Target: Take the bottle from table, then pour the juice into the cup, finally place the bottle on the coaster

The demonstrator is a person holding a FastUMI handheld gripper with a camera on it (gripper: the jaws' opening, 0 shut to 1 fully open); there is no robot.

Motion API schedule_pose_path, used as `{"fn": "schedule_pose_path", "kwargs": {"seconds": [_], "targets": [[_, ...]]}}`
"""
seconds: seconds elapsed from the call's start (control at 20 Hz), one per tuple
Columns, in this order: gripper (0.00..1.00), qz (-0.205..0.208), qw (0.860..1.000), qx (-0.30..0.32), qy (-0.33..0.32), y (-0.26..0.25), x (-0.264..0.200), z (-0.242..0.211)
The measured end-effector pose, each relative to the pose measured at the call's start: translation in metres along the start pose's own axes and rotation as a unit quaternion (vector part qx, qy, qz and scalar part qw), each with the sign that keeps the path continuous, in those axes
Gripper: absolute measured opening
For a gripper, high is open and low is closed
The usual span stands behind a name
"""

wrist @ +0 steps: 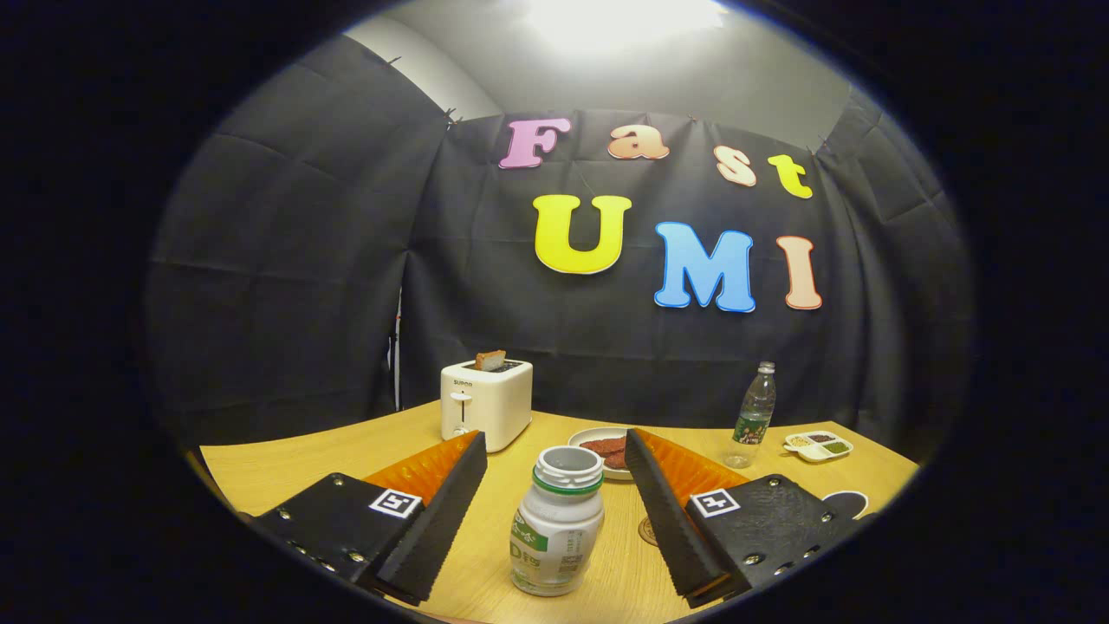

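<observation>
A short white bottle (556,533) with a green band at the neck and no cap stands upright on the wooden table (295,468). It sits between the two fingers of my gripper (554,458), which is open; neither finger touches it. A round dark coaster (846,502) with a pale rim lies beyond the right finger, partly hidden by it. Part of a clear round base (647,530), perhaps the cup, peeks out by the inner side of the right finger.
A white toaster (485,403) with a slice of bread in it stands at the back. A small plate (604,449) with reddish food lies behind the bottle. Farther right stand a clear plastic water bottle (751,416) and a small divided dish (818,445).
</observation>
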State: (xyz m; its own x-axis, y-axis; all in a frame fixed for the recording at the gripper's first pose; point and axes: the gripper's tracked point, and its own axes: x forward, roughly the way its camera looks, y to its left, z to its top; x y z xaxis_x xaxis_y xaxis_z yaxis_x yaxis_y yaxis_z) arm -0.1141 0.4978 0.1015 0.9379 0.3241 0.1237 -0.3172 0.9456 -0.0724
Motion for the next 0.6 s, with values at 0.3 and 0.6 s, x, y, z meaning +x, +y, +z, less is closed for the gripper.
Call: {"fn": "schedule_pose_path", "kwargs": {"seconds": [0.3, 0.6], "targets": [[0.95, -0.005, 0.999, 0.020, 0.028, -0.009, 0.013, -0.031], [0.91, 0.004, 0.999, 0.024, 0.046, -0.005, 0.022, -0.056]]}}
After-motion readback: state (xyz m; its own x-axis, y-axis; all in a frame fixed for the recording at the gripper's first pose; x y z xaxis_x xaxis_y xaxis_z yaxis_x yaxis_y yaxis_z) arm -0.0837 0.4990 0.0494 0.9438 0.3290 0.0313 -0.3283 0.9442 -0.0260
